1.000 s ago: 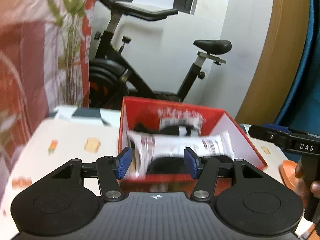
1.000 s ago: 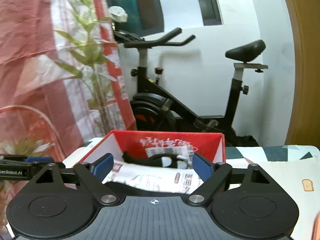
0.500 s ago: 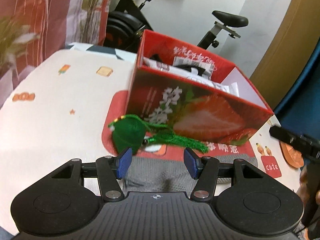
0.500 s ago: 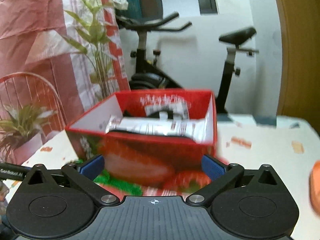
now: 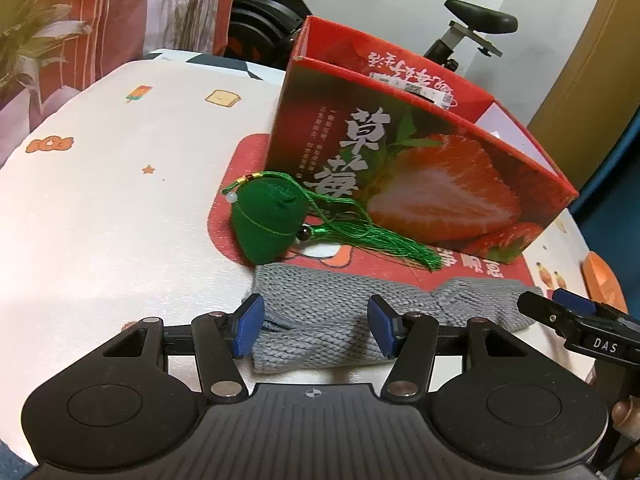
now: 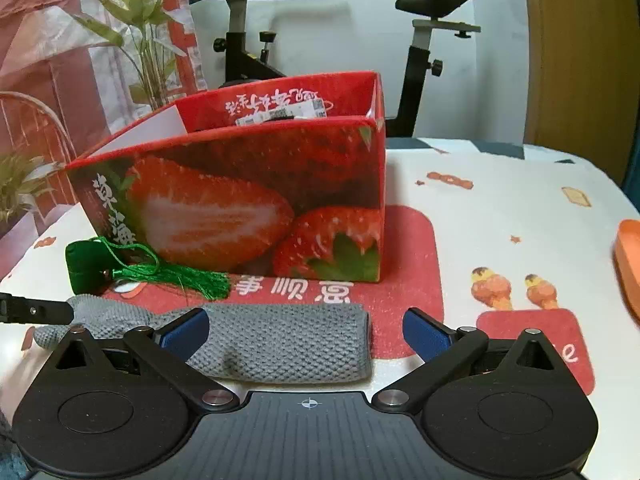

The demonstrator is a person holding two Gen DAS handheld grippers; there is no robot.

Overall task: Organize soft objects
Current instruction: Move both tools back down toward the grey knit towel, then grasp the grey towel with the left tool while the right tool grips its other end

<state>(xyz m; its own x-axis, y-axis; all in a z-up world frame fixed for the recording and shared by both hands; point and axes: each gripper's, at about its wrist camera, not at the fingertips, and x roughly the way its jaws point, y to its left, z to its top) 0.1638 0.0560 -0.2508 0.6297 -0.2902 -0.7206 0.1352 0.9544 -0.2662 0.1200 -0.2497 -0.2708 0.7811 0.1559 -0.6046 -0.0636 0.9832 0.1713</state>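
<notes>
A grey knitted cloth (image 5: 340, 312) lies on the table in front of a red strawberry box (image 5: 420, 160). It also shows in the right wrist view (image 6: 280, 344), with the box (image 6: 240, 208) behind it. A green pouch with a tassel (image 5: 272, 220) lies between cloth and box, at left in the right wrist view (image 6: 92, 264). My left gripper (image 5: 316, 326) is open, its pads on either side of the cloth's left end. My right gripper (image 6: 306, 332) is open wide around the cloth's right end. Packets (image 6: 280, 114) lie inside the box.
A red mat (image 6: 416, 264) lies under the box on a white patterned tablecloth (image 5: 100, 208). An orange object (image 6: 628, 264) sits at the table's right edge. An exercise bike (image 6: 424, 40), a plant (image 6: 140, 32) and a red curtain stand behind the table.
Both grippers have dropped from above the box down to table level, and now frame the grey cloth. The packet stays in the box.
</notes>
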